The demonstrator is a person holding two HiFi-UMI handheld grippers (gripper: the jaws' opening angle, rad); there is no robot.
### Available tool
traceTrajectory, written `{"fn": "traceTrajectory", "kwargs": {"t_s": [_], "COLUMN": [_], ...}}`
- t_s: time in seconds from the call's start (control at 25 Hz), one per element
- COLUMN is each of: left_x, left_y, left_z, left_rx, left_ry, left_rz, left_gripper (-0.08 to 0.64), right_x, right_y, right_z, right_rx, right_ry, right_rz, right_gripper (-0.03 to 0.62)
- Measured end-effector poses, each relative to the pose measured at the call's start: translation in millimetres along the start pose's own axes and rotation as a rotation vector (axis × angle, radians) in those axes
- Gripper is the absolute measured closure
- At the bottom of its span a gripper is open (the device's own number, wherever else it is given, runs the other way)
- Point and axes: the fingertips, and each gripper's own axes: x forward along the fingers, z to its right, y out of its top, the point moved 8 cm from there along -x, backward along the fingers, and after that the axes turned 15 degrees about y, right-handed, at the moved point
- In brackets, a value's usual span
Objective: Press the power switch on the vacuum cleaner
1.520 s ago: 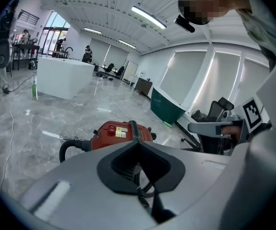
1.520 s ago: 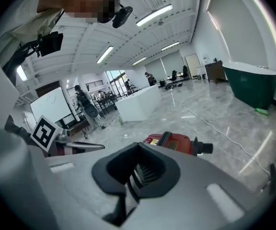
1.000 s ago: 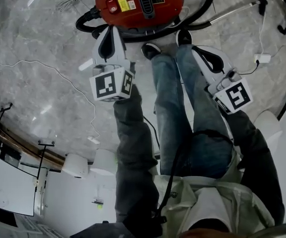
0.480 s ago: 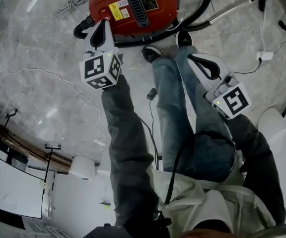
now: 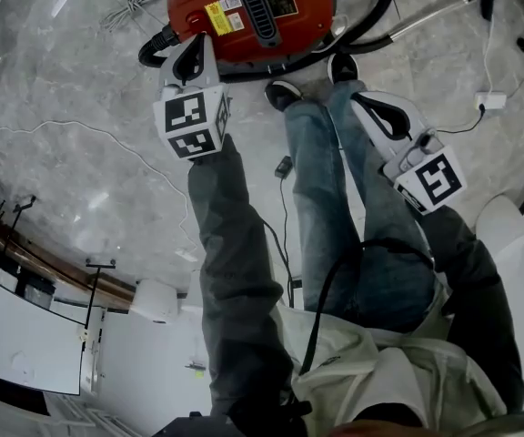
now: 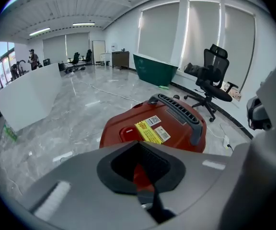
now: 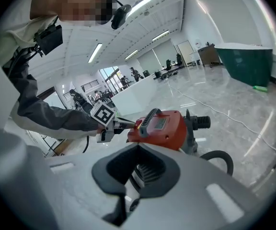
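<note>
My left gripper (image 5: 193,51): jaws together, nothing in them, tips over the front-left of the red vacuum cleaner (image 5: 271,12) on the floor. Power switch (image 6: 127,132) sits just past the tips; can't tell if they touch. My right gripper (image 5: 374,107): also closed, empty, beside my leg.

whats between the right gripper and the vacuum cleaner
In the head view, the person's shoe and a loop of black hose lie between the right gripper and the vacuum cleaner.
</note>
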Motion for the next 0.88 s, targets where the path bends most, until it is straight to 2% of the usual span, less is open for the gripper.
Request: {"fn": "traceTrajectory", "kwargs": {"t_s": [0.36,0.44,0.56,0.64,0.76,0.88], "left_x": [-3.2,-4.6,-4.8,-1.8,2.7,4.2], "left_y": [-6.0,-6.8,2.9,12.0,22.1,27.1], "left_z": [-3.7,-4.7,-5.1,-3.4,-2.7,-11.1], "left_rx": [-0.114,-0.134,-0.132,-0.133,-0.113,-0.122], "left_ry": [-0.006,0.012,0.053,0.045,0.032,0.05], "left_rz": [0.069,0.086,0.134,0.158,0.165,0.162], "left_gripper": [0.558,0.558,0.558,0.558,0.558,0.558], "right_x": [7.9,5.2,0.1,-5.3,-14.5,-17.4], "right_y": [-5.0,-5.6,-6.2,-9.9,-19.1,-24.6], "right_z": [-10.4,-9.8,-4.1,-0.7,-0.3,-2.9], "right_rx": [0.028,0.032,0.001,-0.008,0.017,0.041], "right_ry": [0.024,0.016,0.006,-0.003,-0.025,-0.031], "right_rz": [-0.022,-0.025,-0.007,-0.006,-0.023,-0.026], "right_gripper": [0.592,0.592,0.592,0.592,0.592,0.592]}}
